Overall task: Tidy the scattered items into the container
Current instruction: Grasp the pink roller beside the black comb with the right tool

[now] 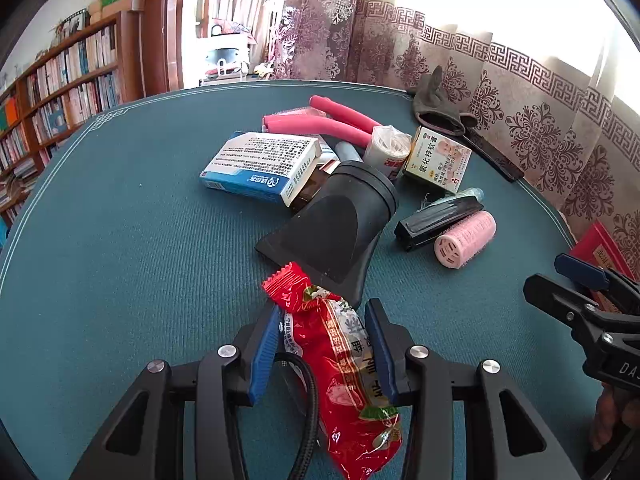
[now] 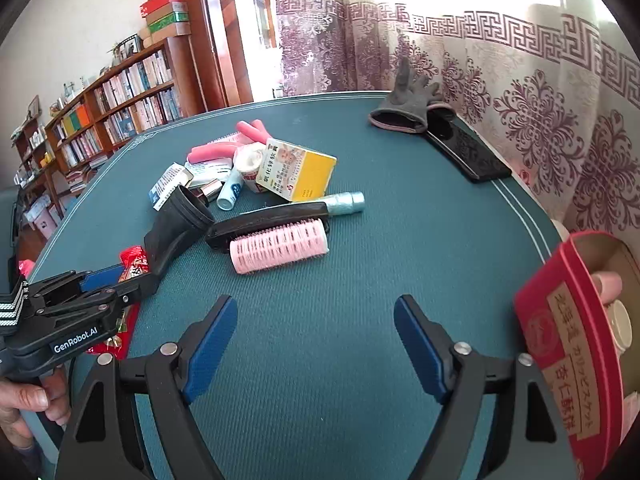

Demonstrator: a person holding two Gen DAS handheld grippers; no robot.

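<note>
Snack packet (image 1: 340,360), red and crinkly with printed Chinese characters I could not read with confidence, lay on the teal table mat (image 1: 120,260) just on the near side of the black hair-dryer nozzle (image 1: 336,224), and the left gripper (image 1: 326,354) pinched it across its middle, blue pads pressed against both sides. The step in hand looked like the pick-up of this packet. The next move called for lifting it clear of the nozzle and carrying it well to the right of the nozzle, where the red cardboard box (image 2: 568,344) stood at the mat's edge, its mouth tipped toward the table and a few things already inside. The right gripper (image 2: 314,344) hung spread wide and empty over bare mat, between the nozzle and the box. Beyond the nozzle remained a pink hair roller (image 2: 280,250), a black clip (image 2: 268,218), a yellow ointment carton (image 2: 300,174) printed with Chinese characters, a blue-and-white medicine box (image 1: 260,166) and pink foam curlers (image 1: 320,122). The left gripper's body, seen from the right wrist, read "GenRobot.AI"; the red box carried Chinese and Japanese lettering on a tan label.
</note>
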